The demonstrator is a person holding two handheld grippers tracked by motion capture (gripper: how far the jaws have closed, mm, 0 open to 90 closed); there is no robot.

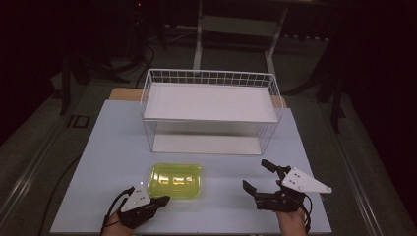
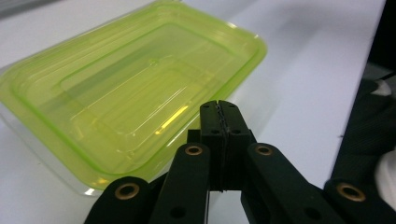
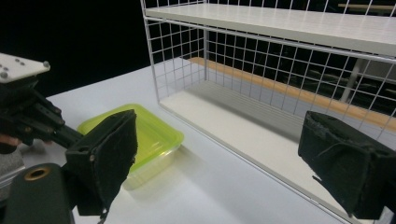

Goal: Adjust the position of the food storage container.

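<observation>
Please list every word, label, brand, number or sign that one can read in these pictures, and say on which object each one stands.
There are none to read.
Green container: the lid bears only moulded ridges, no letters.
White wire rack: plain shelves, no label.
Table: bare white surface, no marks.
Left gripper and right gripper: only screws and rivets, no print.

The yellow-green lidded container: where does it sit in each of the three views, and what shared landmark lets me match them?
High view: yellow-green container low centre, in front of the wire rack.
Left gripper view: container across the left and centre, just beyond the shut jaws of the left gripper.
Right gripper view: container lower left, left of the rack.
Shared landmark: the white table.
</observation>
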